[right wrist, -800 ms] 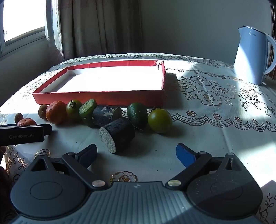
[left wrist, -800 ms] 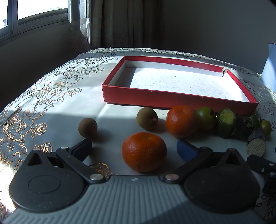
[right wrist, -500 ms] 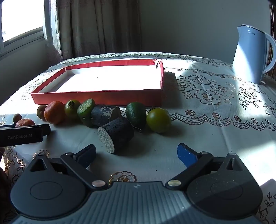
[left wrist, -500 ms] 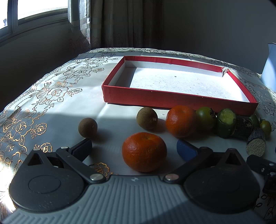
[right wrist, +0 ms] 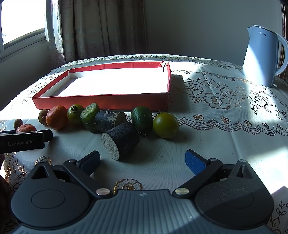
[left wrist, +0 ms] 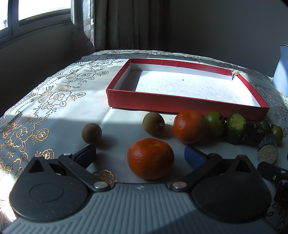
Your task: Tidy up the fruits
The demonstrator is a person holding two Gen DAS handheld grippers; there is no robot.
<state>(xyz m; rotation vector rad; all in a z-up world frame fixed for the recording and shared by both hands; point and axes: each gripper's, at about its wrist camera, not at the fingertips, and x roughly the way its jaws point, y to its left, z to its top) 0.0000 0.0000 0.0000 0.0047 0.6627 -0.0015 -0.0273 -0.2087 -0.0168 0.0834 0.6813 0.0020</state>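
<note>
Left tongs (left wrist: 139, 154) spread wide, gripping nothing, round orange mandarin (left wrist: 150, 158) sitting between tips on desk. Right tongs (right wrist: 142, 160) likewise released, dark cut cane stub (right wrist: 121, 142) just ahead. Remaining fruit lined along near wall of shallow red cardboard tray (right wrist: 100, 101); tray holds nothing. Pale blue kettle (right wrist: 262, 55) far right of tray.

- Setting: a home room, likely a dining area.
- Table under a floral lace-pattern tablecloth (right wrist: 221, 93).
- Curtains (right wrist: 100, 28) beside a window (left wrist: 36, 16), far left.
- Electric kettle (right wrist: 262, 55), far right.
</note>
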